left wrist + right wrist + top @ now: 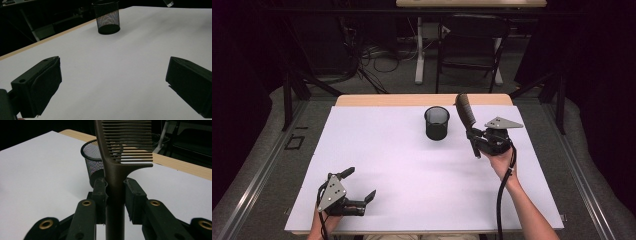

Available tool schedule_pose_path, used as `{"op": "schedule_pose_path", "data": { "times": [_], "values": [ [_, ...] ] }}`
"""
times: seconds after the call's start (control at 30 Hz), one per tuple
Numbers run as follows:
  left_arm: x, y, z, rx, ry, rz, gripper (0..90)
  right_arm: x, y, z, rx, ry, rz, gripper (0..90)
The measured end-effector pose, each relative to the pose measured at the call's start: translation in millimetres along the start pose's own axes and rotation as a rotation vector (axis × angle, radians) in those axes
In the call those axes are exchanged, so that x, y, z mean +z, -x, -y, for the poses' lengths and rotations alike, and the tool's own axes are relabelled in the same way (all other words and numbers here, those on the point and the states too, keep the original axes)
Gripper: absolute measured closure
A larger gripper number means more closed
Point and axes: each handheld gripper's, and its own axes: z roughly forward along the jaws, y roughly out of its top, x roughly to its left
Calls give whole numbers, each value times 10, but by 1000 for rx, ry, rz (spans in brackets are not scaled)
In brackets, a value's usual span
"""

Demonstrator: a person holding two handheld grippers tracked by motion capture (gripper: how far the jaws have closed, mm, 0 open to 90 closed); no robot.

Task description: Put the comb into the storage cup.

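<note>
Overhead, the right gripper (475,136) was raised beside the mesh cup (437,123), jaws clamped on the upright comb (466,112) handle. The left gripper (358,185) rested low on the counter (412,170), jaws apart.

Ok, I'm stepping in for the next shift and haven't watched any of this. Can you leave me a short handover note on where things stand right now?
Right claw: shut on the comb at its handle, teeth end up, held above the table just right of the cup.
Left claw: open, holding nothing, low over the near left part of the table.
Cup: black mesh, upright, at the far middle of the table; nothing shows inside it.
Done: comb picked up.
Left: probably drop the comb into the cup, then release.
</note>
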Motion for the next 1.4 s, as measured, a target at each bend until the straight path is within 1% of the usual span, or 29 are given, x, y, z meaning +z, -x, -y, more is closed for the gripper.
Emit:
{"op": "schedule_pose_path", "data": {
  "times": [0.2, 0.87, 1.4],
  "values": [
    [3, 3, -1, -1, -1, 1, 4, 5, 11, -41, 2, 0, 2, 724],
    [0, 7, -7, 0, -1, -1, 5, 44, -18, -238, -23, 9, -1, 724],
    [2, 5, -12, -5, -8, -6, 5, 137, -33, -345, -31, 6, -8, 724]
  ]
}}
